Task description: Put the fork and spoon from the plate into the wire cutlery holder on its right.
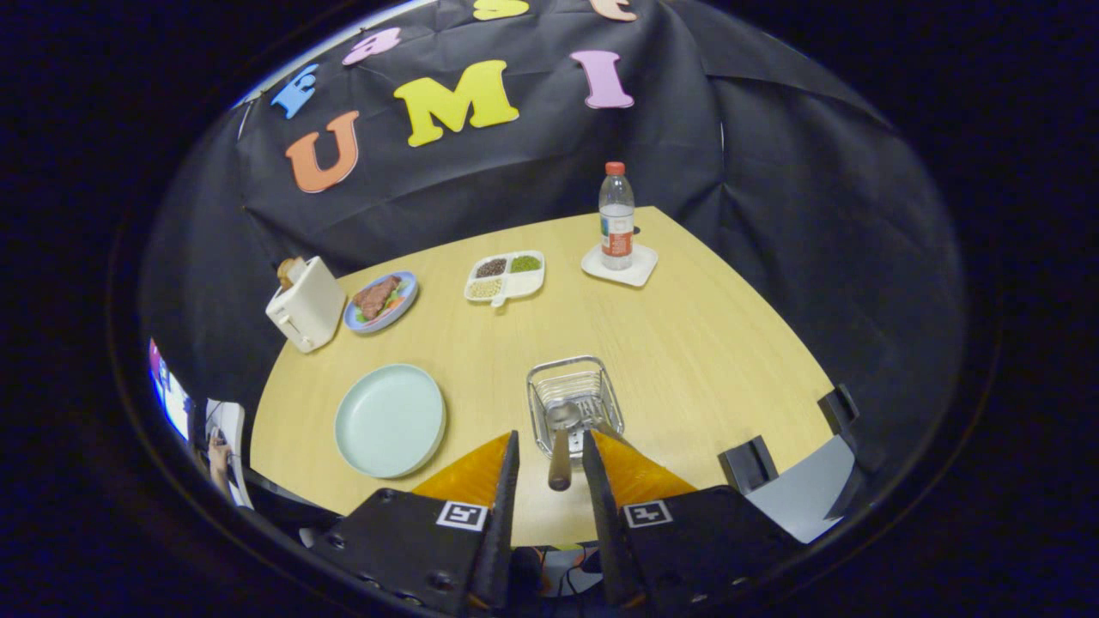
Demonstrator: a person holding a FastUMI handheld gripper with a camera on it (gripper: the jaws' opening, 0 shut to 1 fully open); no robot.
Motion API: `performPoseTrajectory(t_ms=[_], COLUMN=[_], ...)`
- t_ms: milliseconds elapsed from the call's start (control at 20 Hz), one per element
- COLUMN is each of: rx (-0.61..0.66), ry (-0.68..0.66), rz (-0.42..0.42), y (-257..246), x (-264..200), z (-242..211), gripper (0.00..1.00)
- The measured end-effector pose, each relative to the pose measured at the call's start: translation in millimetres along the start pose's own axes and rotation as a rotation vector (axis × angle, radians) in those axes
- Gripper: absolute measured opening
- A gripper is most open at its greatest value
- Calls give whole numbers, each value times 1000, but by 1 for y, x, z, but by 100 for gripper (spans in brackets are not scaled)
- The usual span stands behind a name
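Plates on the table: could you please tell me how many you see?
2: an empty pale green round plate left of the wire cutlery holder, and a blue-rimmed plate of food beside the cream toaster.

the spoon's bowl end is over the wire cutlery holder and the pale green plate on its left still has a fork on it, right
Not quite: in the gripper view the plate is empty. The spoon sits between the open gripper's fingers, bowl over the wire cutlery holder.
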State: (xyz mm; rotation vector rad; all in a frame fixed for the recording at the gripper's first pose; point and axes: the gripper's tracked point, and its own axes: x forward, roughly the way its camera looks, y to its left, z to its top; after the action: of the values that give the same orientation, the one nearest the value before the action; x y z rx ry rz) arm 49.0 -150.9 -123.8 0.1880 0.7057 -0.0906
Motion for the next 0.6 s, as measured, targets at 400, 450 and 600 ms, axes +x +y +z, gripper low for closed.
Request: performPoseTrajectory(t_ms=[400,450,600], rx=[-53,-58,-75], ry=[-229,-262,-376], rz=[26,30,47], y=[37,42,60], x=[-69,-80,-114], z=[18,20,24], gripper=[72,72,79])
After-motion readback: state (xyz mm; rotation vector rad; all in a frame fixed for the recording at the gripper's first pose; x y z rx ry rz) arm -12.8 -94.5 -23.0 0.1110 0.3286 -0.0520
